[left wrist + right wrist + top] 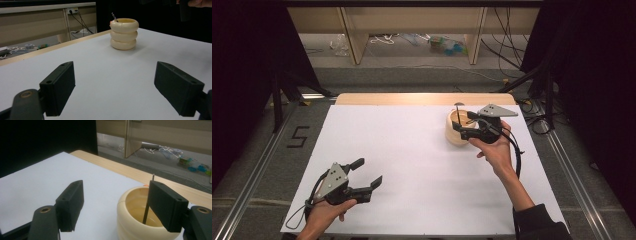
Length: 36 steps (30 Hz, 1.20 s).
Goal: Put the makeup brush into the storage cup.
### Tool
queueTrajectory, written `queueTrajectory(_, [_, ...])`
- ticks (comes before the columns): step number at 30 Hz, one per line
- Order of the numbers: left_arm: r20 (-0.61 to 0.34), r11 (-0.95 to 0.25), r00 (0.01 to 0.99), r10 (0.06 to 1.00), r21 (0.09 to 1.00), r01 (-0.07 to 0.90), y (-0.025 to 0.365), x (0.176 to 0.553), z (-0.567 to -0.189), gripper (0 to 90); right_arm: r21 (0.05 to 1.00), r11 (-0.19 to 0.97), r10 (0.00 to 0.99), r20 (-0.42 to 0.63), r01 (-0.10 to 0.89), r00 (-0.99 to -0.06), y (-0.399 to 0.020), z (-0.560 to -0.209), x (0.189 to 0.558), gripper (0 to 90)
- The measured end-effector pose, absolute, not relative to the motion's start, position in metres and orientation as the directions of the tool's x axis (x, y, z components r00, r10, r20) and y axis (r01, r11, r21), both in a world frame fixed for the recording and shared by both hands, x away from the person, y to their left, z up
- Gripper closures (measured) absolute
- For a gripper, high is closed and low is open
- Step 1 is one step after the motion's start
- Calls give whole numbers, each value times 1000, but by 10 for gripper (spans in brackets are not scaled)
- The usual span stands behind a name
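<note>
Room: dark curtains hang on both sides; beyond the bench a grey floor [422,75] carries loose cables, bottles and wooden furniture legs. The bench [412,165] has a white top with a pale wood strip along its far edge. At its far right stands a cream ribbed holder [455,131] with a thin dark rod [457,114] upright inside. The right gripper [466,120], jaws apart and clamping nothing, sits at the holder's rim. The left gripper [367,172] rests near left, jaws wide apart and empty.
</note>
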<state>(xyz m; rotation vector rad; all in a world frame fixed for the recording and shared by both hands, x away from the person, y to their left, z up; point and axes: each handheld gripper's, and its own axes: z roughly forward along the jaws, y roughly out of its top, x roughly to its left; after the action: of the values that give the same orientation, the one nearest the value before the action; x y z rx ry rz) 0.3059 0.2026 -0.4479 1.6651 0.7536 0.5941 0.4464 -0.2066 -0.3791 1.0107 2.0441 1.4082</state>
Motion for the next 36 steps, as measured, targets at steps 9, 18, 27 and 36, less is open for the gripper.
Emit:
queueTrajectory(9, [-10,-136,664,748,976,168,203,306,-448,168,940,197,764,32,280,-645,-209,-382,431,276])
queueTrajectory(18, [-8,-138,665,747,976,167,203,306,-448,168,948,184,759,30,260,-650,-209,-385,420,281])
queueTrajectory(27, [-7,-138,660,751,976,167,204,305,-448,168,952,173,747,40,252,-664,-204,-387,408,255])
queueTrajectory(36, [-11,-132,657,754,977,168,205,304,-448,168,950,174,745,45,259,-666,-206,-390,402,246])
